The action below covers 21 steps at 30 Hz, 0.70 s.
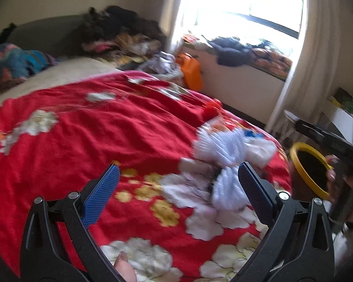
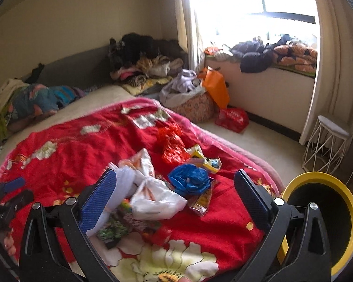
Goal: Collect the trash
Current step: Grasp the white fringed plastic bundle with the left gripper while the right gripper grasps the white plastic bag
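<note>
A heap of trash lies on the red flowered blanket: a white plastic bag, a crumpled blue bag, a red wrapper, a yellow wrapper and flat snack packets. My right gripper is open just above and in front of the heap, empty. My left gripper is open too, over the blanket, with the blurred white bag ahead and to the right. It also shows at the left edge as the left gripper. A yellow-rimmed black bin stands right of the bed, seen again as the bin.
Piles of clothes cover the head of the bed and the window ledge. An orange bag and a red bag sit on the floor by the ledge. A white wire stool stands behind the bin.
</note>
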{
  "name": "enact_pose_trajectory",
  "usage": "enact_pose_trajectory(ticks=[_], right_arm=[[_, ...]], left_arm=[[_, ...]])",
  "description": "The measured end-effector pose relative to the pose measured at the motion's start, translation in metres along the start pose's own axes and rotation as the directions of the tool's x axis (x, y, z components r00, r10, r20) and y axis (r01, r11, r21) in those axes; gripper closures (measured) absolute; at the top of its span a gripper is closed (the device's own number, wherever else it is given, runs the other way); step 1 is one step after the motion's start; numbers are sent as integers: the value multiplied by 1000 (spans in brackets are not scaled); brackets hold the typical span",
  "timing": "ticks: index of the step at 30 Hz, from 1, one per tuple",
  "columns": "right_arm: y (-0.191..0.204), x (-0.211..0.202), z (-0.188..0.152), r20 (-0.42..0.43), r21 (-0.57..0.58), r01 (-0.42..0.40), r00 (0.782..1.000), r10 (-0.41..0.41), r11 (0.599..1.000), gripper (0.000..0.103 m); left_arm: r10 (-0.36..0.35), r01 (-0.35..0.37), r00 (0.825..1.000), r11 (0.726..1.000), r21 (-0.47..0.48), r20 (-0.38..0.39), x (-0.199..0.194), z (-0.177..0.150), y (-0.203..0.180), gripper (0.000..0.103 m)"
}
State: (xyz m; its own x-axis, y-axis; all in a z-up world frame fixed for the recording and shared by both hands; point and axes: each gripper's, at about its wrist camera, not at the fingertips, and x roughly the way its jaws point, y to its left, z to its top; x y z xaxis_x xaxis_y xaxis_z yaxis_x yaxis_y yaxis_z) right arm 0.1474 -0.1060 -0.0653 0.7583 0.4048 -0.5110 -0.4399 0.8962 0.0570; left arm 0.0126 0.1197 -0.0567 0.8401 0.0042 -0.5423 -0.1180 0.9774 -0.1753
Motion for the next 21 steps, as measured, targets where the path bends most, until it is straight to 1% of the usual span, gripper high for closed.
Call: enact_pose_trajectory(ticks=[2, 5, 7, 8, 10, 11, 13, 15, 16, 17, 19, 21], right_arm=[[-4, 11, -1, -21, -1, 0, 1000, 0, 1000, 6], [-9, 24, -1, -52, 8, -32, 998, 32, 999, 9], [-12, 35, -2, -91, 16, -62, 994, 63, 998, 22], [-11, 38, -3, -104, 18, -70, 992, 72, 997, 24], [-12, 47, -4, -139, 28, -109, 984, 112, 994, 34], [-11, 49, -5, -147, 28, -115, 982, 118, 993, 37], [-10, 56, -8, -172, 29, -138, 975, 141, 990, 47], [-8, 64, -11, -207, 40, -172, 962, 176, 984, 54], [-6, 68, -12, -218, 41, -179, 958, 184, 983, 59], [-7, 69, -12, -225, 41, -185, 956, 189, 982, 62], [-5, 70, -13, -234, 34, -197, 952, 200, 980, 72], [-4, 69, -14, -234, 39, -203, 950, 206, 978, 74]], left_arm=[[-36, 37, 999, 999, 29, -17, 9, -2, -11, 10], [-97, 99, 995, 993, 57, -35, 21, -5, -24, 10], [-140, 143, 988, 988, 49, -62, 31, -7, -31, 10], [-149, 153, 986, 987, 50, -71, 34, -8, -32, 10], [-176, 182, 979, 982, 50, -99, 43, -12, -36, 10], [-182, 188, 977, 981, 47, -110, 46, -14, -37, 10], [-186, 193, 974, 980, 45, -127, 53, -19, -39, 12], [-188, 194, 973, 980, 35, -137, 57, -20, -38, 18], [-191, 197, 971, 980, 31, -144, 59, -20, -38, 21], [-188, 195, 971, 980, 33, -149, 60, -21, -39, 23], [-189, 196, 968, 980, 32, -162, 63, -22, -39, 23], [-204, 209, 964, 978, 10, -171, 65, -23, -36, 24]])
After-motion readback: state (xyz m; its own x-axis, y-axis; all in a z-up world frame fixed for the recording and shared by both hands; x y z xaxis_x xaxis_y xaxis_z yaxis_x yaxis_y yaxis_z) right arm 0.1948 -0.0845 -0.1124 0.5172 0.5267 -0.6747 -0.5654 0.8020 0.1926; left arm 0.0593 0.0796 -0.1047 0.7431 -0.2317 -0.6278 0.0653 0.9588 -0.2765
